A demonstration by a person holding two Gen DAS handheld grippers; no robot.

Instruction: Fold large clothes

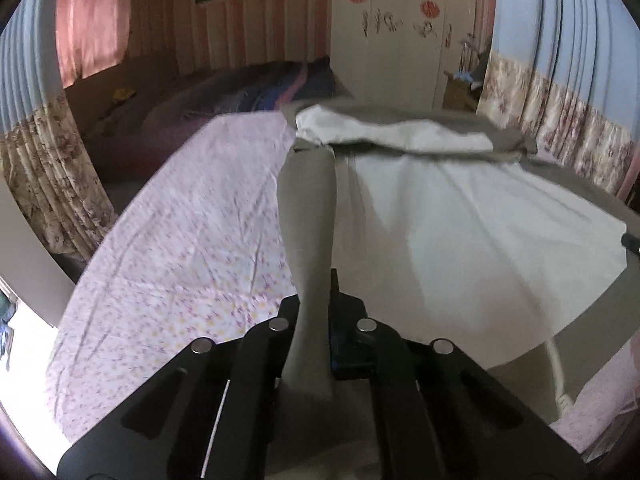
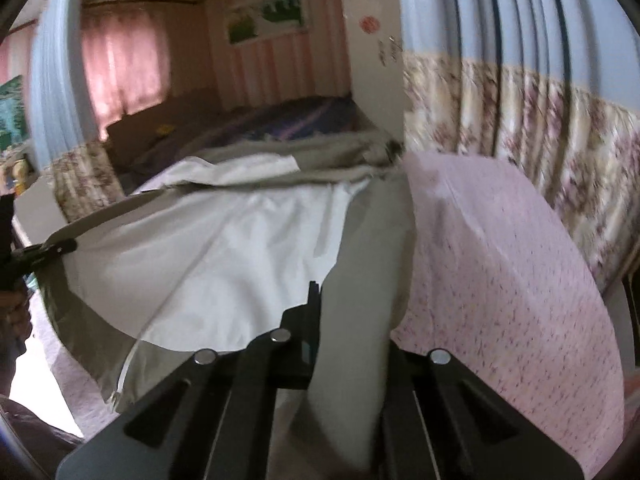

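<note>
A large grey garment with a white lining (image 1: 460,220) lies spread on the bed, its near edge lifted off the sheet. My left gripper (image 1: 314,304) is shut on a grey fold of its left edge, which runs up between the fingers. In the right wrist view the same garment (image 2: 240,248) stretches leftward. There my right gripper (image 2: 352,320) is shut on a grey fold of the right edge; its right finger is hidden by cloth. The left gripper (image 2: 52,250) shows at the far left, pinching the garment's other corner. The right gripper's tip (image 1: 632,240) peeks in at the left view's right edge.
The bed has a pink flowered sheet (image 1: 192,220) (image 2: 500,260). A dark purple blanket (image 1: 240,92) is heaped at its far end. Flowered curtains (image 1: 560,128) (image 2: 520,120) hang close on the right, another curtain (image 1: 48,184) on the left. A white wardrobe (image 1: 392,40) stands behind.
</note>
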